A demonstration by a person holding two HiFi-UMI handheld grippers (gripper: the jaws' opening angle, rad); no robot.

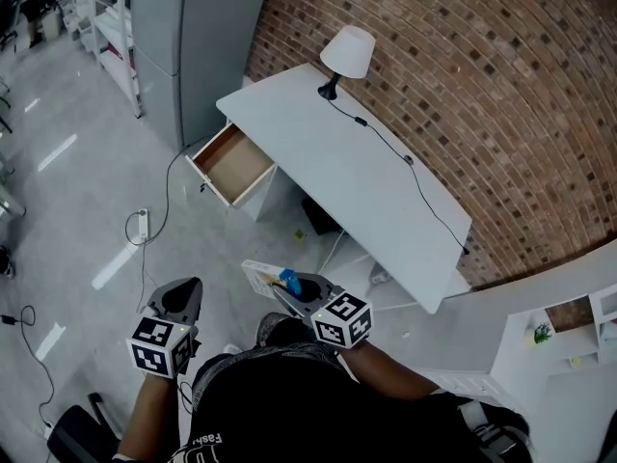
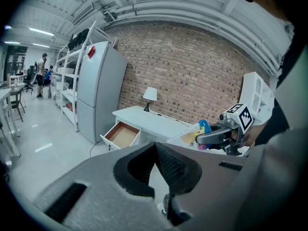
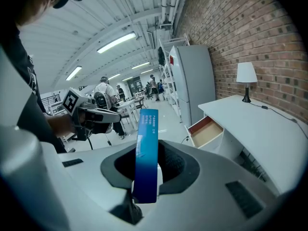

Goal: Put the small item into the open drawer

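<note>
Well short of the drawer (image 3: 206, 131), small box (image 3: 147, 153) clamped in the right claw (image 3: 148, 179)

Right claw is clenching the small box, which is standing on edge between the pads, its long axis seemingly running forward past the fingertips. The open drawer is lying ahead of that claw and off to its right, well apart, jutting from the white desk (image 1: 366, 186). Left claw (image 2: 155, 150) is hanging alongside, closed on nothing. Judging by this, the loaded right claw is needing a rightward swing before lowering the box in
</note>
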